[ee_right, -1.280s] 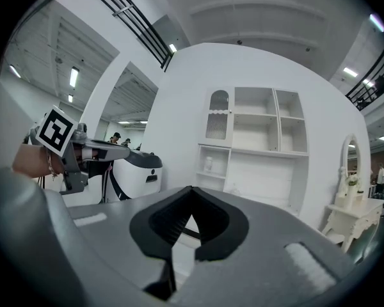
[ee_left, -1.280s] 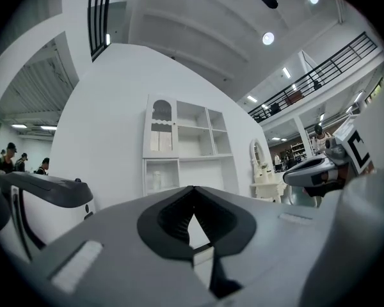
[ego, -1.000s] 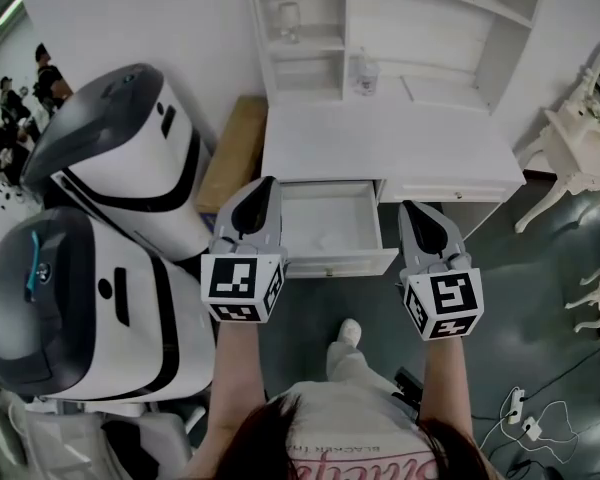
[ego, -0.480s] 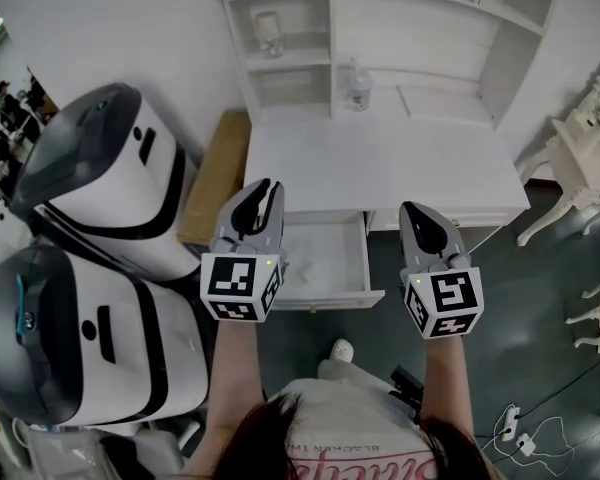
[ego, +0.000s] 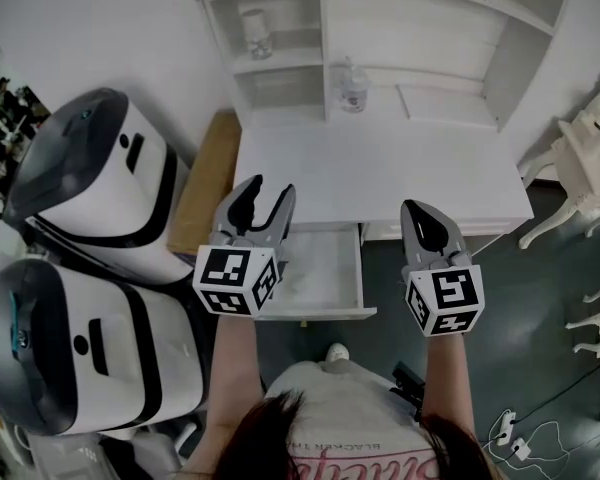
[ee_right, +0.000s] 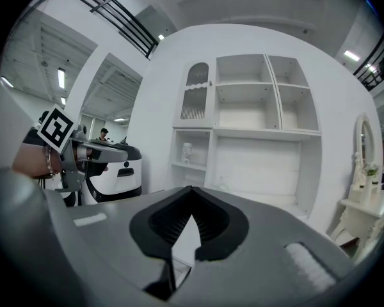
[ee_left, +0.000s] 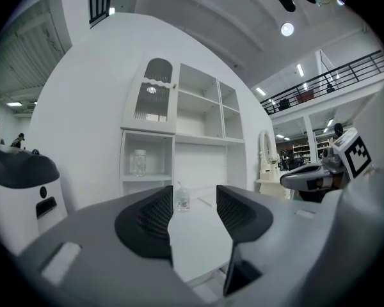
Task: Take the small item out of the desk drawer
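Hovering over open drawer's (ego: 320, 268) left side, left claw (ego: 270, 188), jaws just been opening, nothing between; right claw (ego: 417, 208) beside drawer, jaws together.

Desk (ego: 380, 163) at centre; shelf unit (ego: 420, 38) on its rear edge. Jar (ego: 255, 30) in upper-left compartment; bottle (ego: 351, 86) on desktop before shelves. Drawer (ego: 325, 268) open, projecting from under desk's left half. Wooden board (ego: 205, 178) between desk and rear machine (ego: 90, 168); front machine (ego: 75, 348) nearer viewer. Ornate table (ego: 585, 138) right of desk.
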Demonstrator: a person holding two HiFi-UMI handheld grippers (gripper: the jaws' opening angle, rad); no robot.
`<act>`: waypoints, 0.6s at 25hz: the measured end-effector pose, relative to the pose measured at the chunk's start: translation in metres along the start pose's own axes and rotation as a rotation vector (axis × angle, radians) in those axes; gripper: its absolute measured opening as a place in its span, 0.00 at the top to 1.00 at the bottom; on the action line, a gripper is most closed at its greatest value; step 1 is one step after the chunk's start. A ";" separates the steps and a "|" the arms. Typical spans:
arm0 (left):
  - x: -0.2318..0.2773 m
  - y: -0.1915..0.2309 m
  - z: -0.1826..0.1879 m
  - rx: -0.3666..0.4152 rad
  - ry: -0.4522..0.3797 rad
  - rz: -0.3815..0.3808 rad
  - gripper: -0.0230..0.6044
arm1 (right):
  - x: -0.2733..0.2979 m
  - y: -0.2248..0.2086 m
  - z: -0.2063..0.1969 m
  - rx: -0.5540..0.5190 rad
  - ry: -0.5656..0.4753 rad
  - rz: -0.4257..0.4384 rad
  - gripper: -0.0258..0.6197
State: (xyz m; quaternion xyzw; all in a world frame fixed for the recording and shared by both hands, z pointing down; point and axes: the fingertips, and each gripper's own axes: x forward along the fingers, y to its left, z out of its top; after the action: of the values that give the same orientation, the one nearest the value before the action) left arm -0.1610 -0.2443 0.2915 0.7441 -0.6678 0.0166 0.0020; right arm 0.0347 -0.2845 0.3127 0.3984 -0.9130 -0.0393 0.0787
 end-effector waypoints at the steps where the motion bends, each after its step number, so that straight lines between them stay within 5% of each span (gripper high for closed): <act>1: 0.004 -0.001 -0.001 -0.014 0.004 -0.008 0.58 | 0.002 -0.003 -0.001 0.002 0.002 -0.002 0.96; 6: 0.020 -0.006 -0.009 -0.061 0.037 -0.048 0.36 | 0.008 -0.015 -0.008 0.030 0.010 -0.017 0.96; 15: 0.035 -0.012 -0.043 -0.093 0.126 -0.082 0.34 | 0.010 -0.025 -0.037 0.080 0.064 -0.048 0.96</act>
State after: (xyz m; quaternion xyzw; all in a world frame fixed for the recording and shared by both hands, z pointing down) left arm -0.1458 -0.2767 0.3357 0.7675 -0.6353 0.0321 0.0795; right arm 0.0525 -0.3087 0.3465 0.4240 -0.9011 0.0081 0.0906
